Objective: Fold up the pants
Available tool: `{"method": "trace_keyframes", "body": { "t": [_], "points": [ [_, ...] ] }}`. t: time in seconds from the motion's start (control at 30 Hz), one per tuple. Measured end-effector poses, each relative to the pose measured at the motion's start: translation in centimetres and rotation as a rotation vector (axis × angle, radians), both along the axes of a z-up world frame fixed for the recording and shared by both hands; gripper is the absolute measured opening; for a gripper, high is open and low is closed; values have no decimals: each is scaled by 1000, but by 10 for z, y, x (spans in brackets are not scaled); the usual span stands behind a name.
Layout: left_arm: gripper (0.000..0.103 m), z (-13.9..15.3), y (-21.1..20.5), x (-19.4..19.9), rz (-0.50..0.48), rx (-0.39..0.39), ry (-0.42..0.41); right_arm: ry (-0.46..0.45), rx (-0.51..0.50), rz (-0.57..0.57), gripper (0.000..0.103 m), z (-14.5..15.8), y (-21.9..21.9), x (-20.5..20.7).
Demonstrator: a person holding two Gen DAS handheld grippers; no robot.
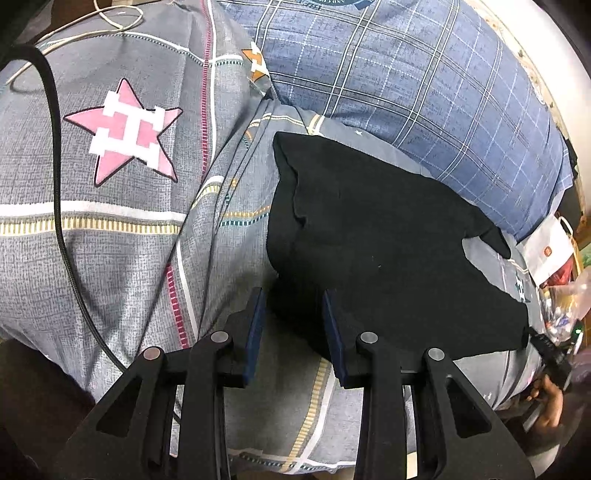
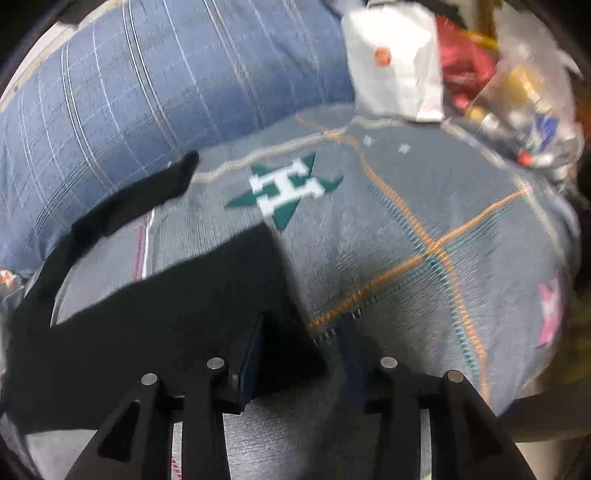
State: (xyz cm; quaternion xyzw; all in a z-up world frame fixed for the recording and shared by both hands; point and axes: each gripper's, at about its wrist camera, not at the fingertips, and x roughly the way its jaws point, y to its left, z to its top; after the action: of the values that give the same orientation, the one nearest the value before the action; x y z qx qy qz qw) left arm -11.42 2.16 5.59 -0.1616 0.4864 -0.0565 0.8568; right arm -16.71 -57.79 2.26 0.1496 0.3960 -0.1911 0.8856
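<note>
The black pants (image 1: pixel 384 251) lie spread flat on the grey patterned bedsheet (image 1: pixel 129 258). My left gripper (image 1: pixel 293 302) is open, its jaws straddling the near left edge of the pants. In the right wrist view the pants (image 2: pixel 166 314) fill the lower left, with a narrow strip reaching up toward the blue pillow. My right gripper (image 2: pixel 303 332) is open, with a corner of the black cloth lying between the fingers. That view is motion-blurred.
A blue plaid pillow (image 1: pixel 424 81) lies behind the pants. A black cable (image 1: pixel 59 192) and a white cord (image 1: pixel 110 22) cross the sheet at left. A white paper bag (image 2: pixel 395 62) and plastic-bagged clutter (image 2: pixel 517 110) sit at the bed's far right edge.
</note>
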Motion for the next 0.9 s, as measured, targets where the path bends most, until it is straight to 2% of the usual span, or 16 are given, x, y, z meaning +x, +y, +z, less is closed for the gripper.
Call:
{"method": "trace_keyframes", "body": {
  "t": [0.07, 0.1, 0.17, 0.2, 0.27, 0.33, 0.37, 0.47, 0.53, 0.63, 0.7, 0.73, 0.77, 0.8, 0.9],
  "points": [
    [42, -4, -2, 2, -1, 10, 1, -83, 22, 25, 41, 17, 15, -3],
    [48, -7, -4, 4, 4, 17, 4, -111, 39, 62, 43, 23, 27, -2],
    [52, -13, -8, 6, 3, 22, -1, -139, 73, 175, 45, 29, 54, 5],
    [56, -19, -11, 9, -7, 35, 5, -147, 90, 238, 45, 29, 70, 9],
    [56, -31, -17, 13, -33, 62, 37, -145, 123, 360, 45, 24, 100, 20],
    [56, -39, -19, 14, -42, 80, 39, -103, 138, 468, 45, 10, 131, 31],
    [57, -39, -17, 13, -42, 75, 31, -52, 124, 527, 45, -2, 150, 38],
    [57, -32, -12, 13, -46, 55, 55, 40, 50, 604, 45, -18, 180, 48],
    [57, -20, -7, 13, -38, 47, 34, 20, 14, 627, 45, -11, 185, 51],
    [57, -3, -3, 23, -58, 44, 1, -26, 61, 639, 45, 7, 180, 67],
    [57, 4, -5, 35, -77, 44, -16, -41, 57, 661, 45, 17, 183, 84],
    [60, 7, -7, 43, -84, 49, -16, -49, 40, 684, 45, 21, 187, 95],
    [71, 9, -10, 51, -92, 55, -15, -56, 15, 717, 46, 26, 193, 106],
    [75, 10, -13, 61, -108, 57, -18, -55, -17, 754, 46, 30, 199, 120],
    [75, 12, -23, 91, -153, 63, -34, -52, -90, 865, 47, 36, 219, 162]
  ]
}}
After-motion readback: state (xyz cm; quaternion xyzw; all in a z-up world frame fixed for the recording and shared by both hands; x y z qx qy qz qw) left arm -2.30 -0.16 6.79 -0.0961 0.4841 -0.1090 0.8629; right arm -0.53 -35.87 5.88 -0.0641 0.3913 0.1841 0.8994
